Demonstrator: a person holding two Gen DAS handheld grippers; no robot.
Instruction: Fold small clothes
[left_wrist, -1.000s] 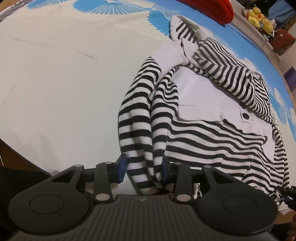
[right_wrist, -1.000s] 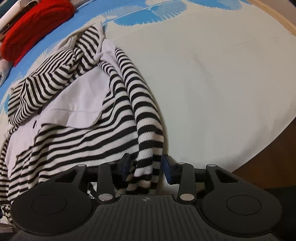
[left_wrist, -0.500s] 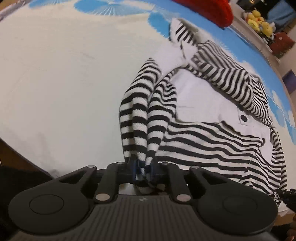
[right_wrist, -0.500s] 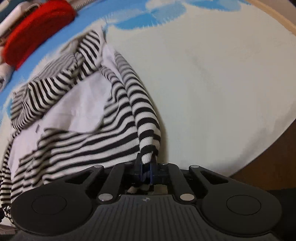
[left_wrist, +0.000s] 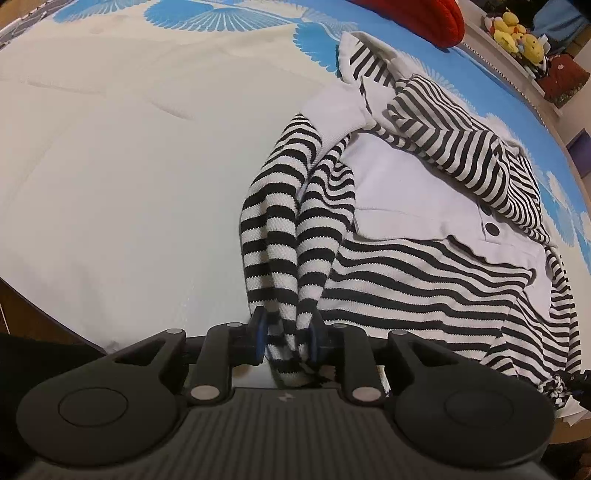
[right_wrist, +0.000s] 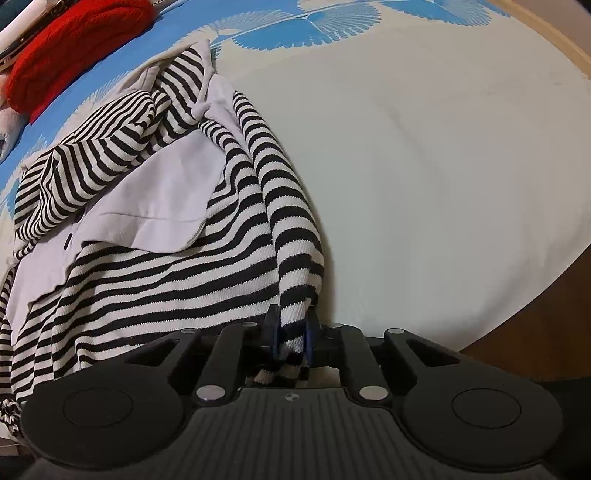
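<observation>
Left wrist: red knit (left_wrist: 413, 14), seemingly toys (left_wrist: 517, 31) beyond.

- No readable words, brand names or numbers anywhere in either view.
- Only a small embossed mark (a symbol, not lettering) on the ribbed black body of the left gripper (left_wrist: 286, 343) and of the right gripper (right_wrist: 291, 339).

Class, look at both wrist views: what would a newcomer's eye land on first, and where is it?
First, the black-and-white striped garment sprawled over the cream bedspread, its near hem bunched in the left gripper and the right gripper. Next, the red knit at the far edge, on the blue print.
</observation>
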